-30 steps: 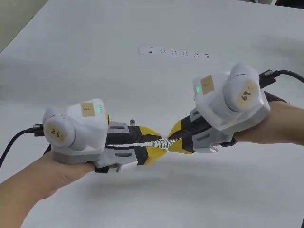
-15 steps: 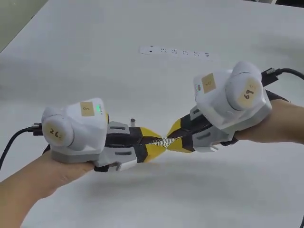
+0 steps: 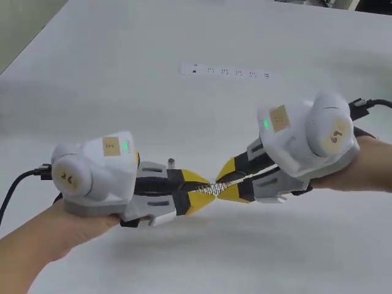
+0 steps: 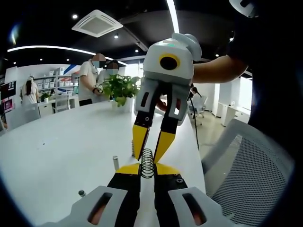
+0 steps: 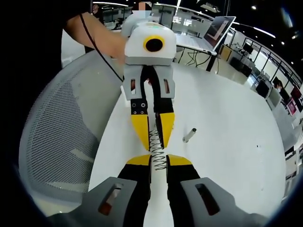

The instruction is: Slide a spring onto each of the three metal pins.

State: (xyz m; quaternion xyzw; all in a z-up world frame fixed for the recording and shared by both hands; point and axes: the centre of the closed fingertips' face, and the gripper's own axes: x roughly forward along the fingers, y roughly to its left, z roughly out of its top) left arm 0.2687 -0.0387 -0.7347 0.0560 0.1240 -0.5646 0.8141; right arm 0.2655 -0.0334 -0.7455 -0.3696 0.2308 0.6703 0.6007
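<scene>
Fingers of the left gripper (image 4: 147, 169) and right gripper (image 5: 159, 161) each pinch one end of the spring (image 5: 155, 141), held above the worktop (image 3: 184, 110) near an upright pin (image 4: 115, 163). It looks light, bendy and quick to slip, so grip the end coils gently.

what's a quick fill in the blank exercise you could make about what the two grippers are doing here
1. The left gripper and the right gripper each grip one end of the same ____.
2. The jaw tips of both grippers are coloured ____.
3. In the head view, a small metal pin stands on the table just beyond the ____ gripper.
Missing words: spring; yellow; left.
</scene>
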